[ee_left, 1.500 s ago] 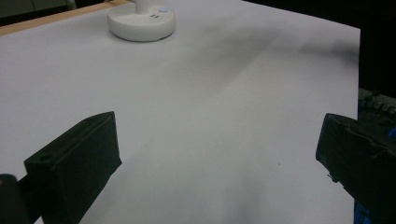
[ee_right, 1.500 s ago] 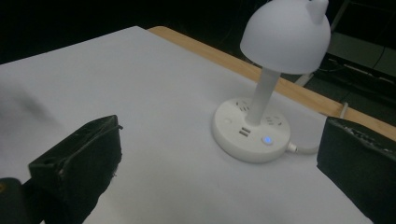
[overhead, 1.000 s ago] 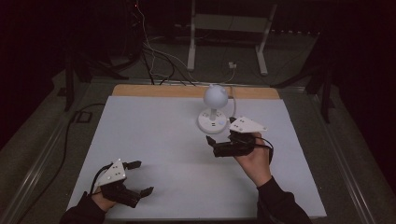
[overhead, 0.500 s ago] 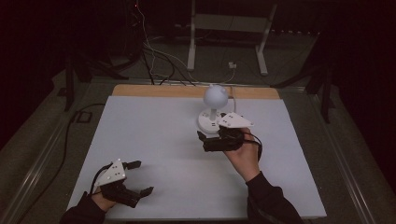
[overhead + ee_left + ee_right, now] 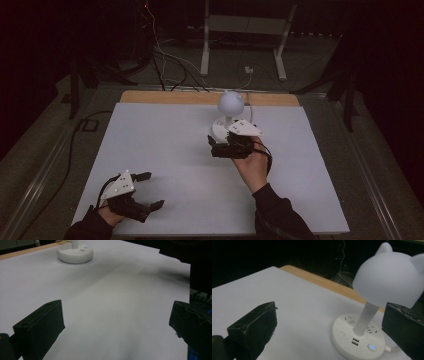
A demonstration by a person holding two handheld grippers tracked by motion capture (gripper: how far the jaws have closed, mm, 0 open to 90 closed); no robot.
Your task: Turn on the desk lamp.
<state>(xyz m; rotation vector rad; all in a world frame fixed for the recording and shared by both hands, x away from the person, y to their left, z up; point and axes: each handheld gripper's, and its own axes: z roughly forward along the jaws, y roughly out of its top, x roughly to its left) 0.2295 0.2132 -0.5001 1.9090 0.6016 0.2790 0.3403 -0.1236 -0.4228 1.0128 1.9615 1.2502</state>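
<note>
A white desk lamp with an eared dome shade (image 5: pixel 231 102) (image 5: pixel 390 275) stands on a round socket base (image 5: pixel 220 129) (image 5: pixel 359 340) at the back middle of the white table (image 5: pixel 165 145). A small button (image 5: pixel 372 347) glows blue on the base. My right gripper (image 5: pixel 212 146) (image 5: pixel 329 315) is open, just in front of the base, jaws pointing left with nothing between them. My left gripper (image 5: pixel 152 190) (image 5: pixel 116 320) lies open near the table's front left corner, empty. The lamp base (image 5: pixel 75 253) shows far off in the left gripper view.
A wooden strip (image 5: pixel 200 97) runs along the table's far edge. Cables (image 5: pixel 165 65) and a white metal stand (image 5: pixel 245 30) are on the floor behind it. The lamp's cord (image 5: pixel 248 107) leads off the back. The right forearm (image 5: pixel 272 210) crosses the table's front right.
My right gripper has moved left, from right of the lamp to just in front of its base. The left gripper has stayed where it was.
</note>
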